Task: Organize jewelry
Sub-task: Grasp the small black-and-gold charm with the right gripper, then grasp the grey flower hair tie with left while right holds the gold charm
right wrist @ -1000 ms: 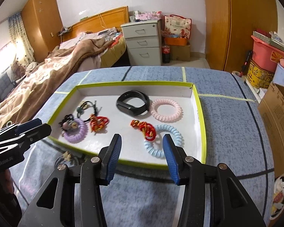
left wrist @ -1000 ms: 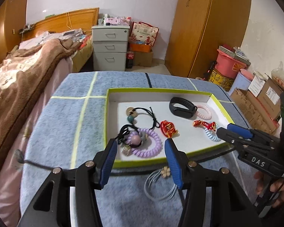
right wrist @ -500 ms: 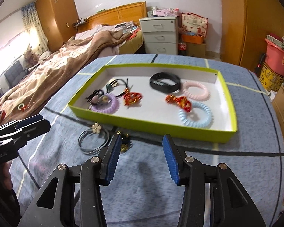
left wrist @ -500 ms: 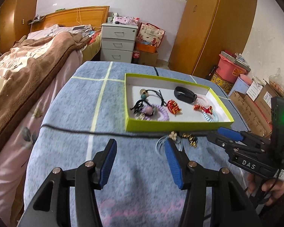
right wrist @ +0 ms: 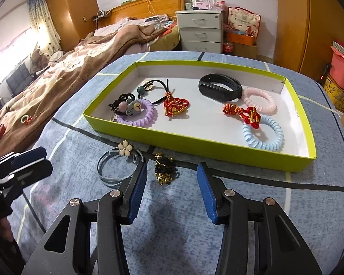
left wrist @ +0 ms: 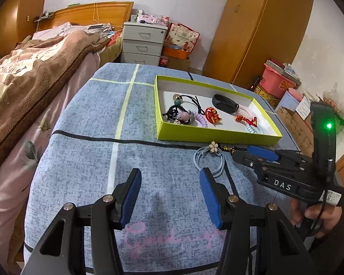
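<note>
A lime-green tray [right wrist: 217, 145] [left wrist: 217, 135] on the blue tablecloth holds a black band [right wrist: 220, 87], pink coil [right wrist: 260, 99], blue coil [right wrist: 263, 134], purple coil with a bear charm [right wrist: 137, 112], red knots [right wrist: 175, 105] and black hair ties. Outside its front wall lie a grey-blue hair tie with a cream flower [right wrist: 123, 158] [left wrist: 209, 160] and a black-and-gold piece [right wrist: 164, 168]. My right gripper [right wrist: 170, 190] is open, low over the cloth just short of the black-and-gold piece. My left gripper [left wrist: 170, 197] is open, empty, its right finger beside the flower tie.
A bed with a brown blanket [left wrist: 29, 80] runs along the table's left side. A grey drawer unit [right wrist: 200, 32] and a wooden wardrobe [left wrist: 256, 34] stand behind. Boxes and a pink bucket [left wrist: 278, 82] sit at the right. Bare cloth spreads left of the tray.
Both grippers have pulled back from over the tray toward the table's near side and are empty and open. The flower tie and black-and-gold piece now show in front of the tray.
</note>
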### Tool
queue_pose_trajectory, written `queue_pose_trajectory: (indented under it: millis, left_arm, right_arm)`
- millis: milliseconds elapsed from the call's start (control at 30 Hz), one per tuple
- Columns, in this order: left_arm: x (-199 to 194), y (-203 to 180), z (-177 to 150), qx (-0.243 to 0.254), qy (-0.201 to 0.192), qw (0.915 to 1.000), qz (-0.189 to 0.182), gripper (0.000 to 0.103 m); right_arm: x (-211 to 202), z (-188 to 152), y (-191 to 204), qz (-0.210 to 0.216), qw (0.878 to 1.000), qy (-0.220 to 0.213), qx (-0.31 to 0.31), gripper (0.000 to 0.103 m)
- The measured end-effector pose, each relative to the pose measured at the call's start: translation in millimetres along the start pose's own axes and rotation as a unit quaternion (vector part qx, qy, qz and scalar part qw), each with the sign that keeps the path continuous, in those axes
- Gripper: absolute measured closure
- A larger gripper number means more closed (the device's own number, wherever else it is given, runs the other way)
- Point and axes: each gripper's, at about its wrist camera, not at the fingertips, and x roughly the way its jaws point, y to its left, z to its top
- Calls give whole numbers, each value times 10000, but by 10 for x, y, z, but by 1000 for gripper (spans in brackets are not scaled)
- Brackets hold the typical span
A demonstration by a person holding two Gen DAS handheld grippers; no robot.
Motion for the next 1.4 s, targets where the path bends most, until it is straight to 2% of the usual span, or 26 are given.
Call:
queue_pose_trajectory:
  millis: [233,300,533,567,833,1067,1400]
  left_arm:
    - [20,20,-40,-25,55,10000,-76,48]
    - [34,23,-40,-37,71,10000,-56,48]
    - [81,25,-40,-79,191,9998,-62,48]
    - [81,24,-39,-90,189,9998,-74,48]
    - [145,-83,-29,-34,330,9993,-173,48]
    - [239,-251,57,140,322,9992,-195,48]
    - [573,-476,178,352,504,9980,-144,48]
  right_arm:
    - [60,11,37,-125,9999,74,-59,57]
    - [71,14,44,-181,9998,84,-100,64]
    - [71,2,64,-312,9992,84,-239,79]
    - [66,-4,66,-330,9991,82,-262,84]
    - [-10,-39,-15,-202,9997,44,-134,87]
    - [-232,-69,-163,-32,9996,-206,164,87]
    - [-429,-160,-296,80,9989,-308,330,87]
